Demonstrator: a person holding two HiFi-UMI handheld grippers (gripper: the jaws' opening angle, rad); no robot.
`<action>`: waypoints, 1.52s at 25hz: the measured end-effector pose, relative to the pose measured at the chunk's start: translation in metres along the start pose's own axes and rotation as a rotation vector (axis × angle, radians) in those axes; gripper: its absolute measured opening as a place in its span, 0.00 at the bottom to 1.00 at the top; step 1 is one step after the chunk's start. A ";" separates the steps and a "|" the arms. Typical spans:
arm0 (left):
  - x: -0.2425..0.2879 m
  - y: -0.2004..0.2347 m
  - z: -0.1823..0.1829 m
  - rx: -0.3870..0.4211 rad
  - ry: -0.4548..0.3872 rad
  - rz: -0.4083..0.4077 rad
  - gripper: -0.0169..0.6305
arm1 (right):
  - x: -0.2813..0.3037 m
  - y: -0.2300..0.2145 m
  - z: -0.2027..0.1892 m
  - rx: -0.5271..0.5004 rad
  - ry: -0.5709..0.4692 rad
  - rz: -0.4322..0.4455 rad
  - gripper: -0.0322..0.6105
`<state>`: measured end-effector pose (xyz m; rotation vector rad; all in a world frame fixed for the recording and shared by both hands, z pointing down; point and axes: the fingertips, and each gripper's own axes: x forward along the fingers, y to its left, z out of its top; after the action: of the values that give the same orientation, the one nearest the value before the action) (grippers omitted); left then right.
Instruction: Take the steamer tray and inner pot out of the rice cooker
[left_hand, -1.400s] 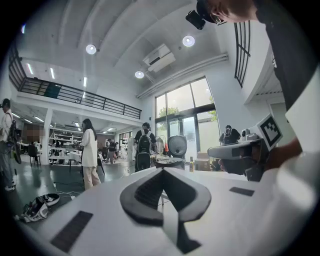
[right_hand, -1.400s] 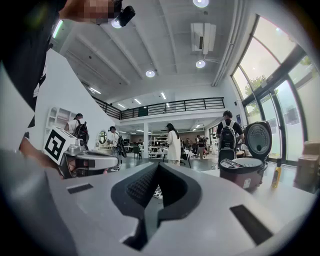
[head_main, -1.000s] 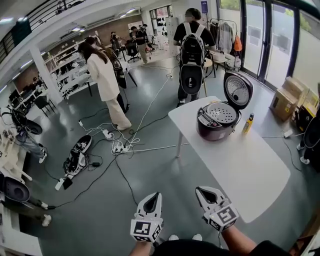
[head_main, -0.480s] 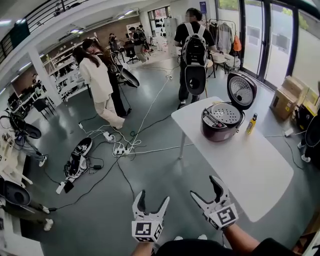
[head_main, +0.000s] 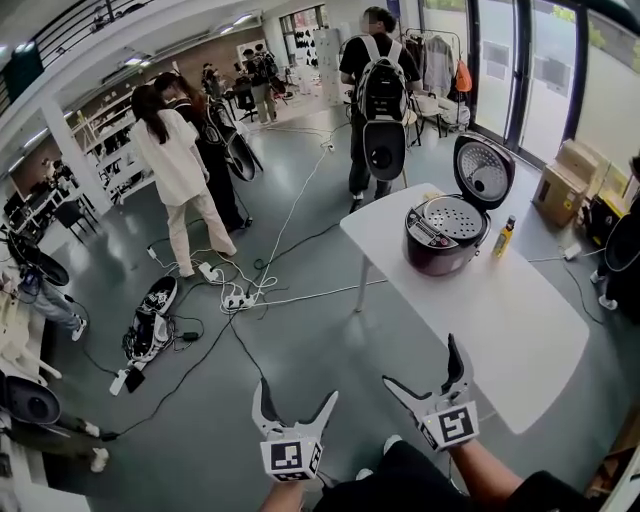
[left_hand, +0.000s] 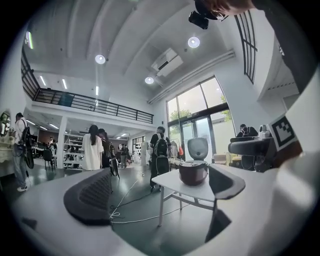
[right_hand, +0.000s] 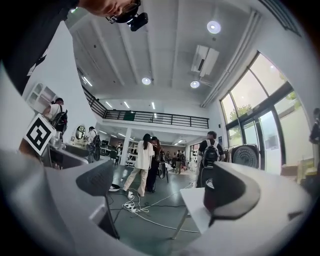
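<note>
A big grey floor (head_main: 300, 340) fills most of the head view. White and black wires (head_main: 262, 285) lie across it in the middle left. A person in a white top (head_main: 172, 165) stands at the upper left, and a person with a backpack (head_main: 378, 85) stands at the top middle.

A white table (head_main: 500, 320) runs from the upper middle down the right side. The rice cooker (head_main: 440, 240) sits near the table's far end, in the upper right. Its lid (head_main: 482, 170) stands up, open. The steamer tray (head_main: 452, 217), full of little holes, rests in the top of the rice cooker. The inner pot is hidden under it. A small yellow bottle (head_main: 503, 238) stands just to the right of the rice cooker.

The left claw (head_main: 295, 395) and the right claw (head_main: 422, 362) are at the bottom middle, over the floor and by the near end of the table. Both are well apart from the rice cooker. Each claw has just been opening, is spread wide, and holds nothing. In the left gripper view the rice cooker shows far off between the jaws.
</note>
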<state>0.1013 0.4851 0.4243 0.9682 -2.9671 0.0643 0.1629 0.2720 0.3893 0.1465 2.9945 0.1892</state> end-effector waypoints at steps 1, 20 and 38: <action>0.004 0.001 -0.001 0.004 0.003 -0.004 0.94 | 0.003 -0.001 -0.003 -0.001 0.007 -0.001 0.97; 0.174 0.038 0.008 -0.017 0.002 -0.043 0.94 | 0.152 -0.080 -0.048 0.004 0.052 -0.033 0.97; 0.401 0.008 0.019 0.079 0.070 -0.231 0.93 | 0.260 -0.224 -0.071 0.008 0.098 -0.202 0.97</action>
<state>-0.2272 0.2548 0.4176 1.2818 -2.7877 0.2082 -0.1235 0.0697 0.3956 -0.1699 3.0813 0.1665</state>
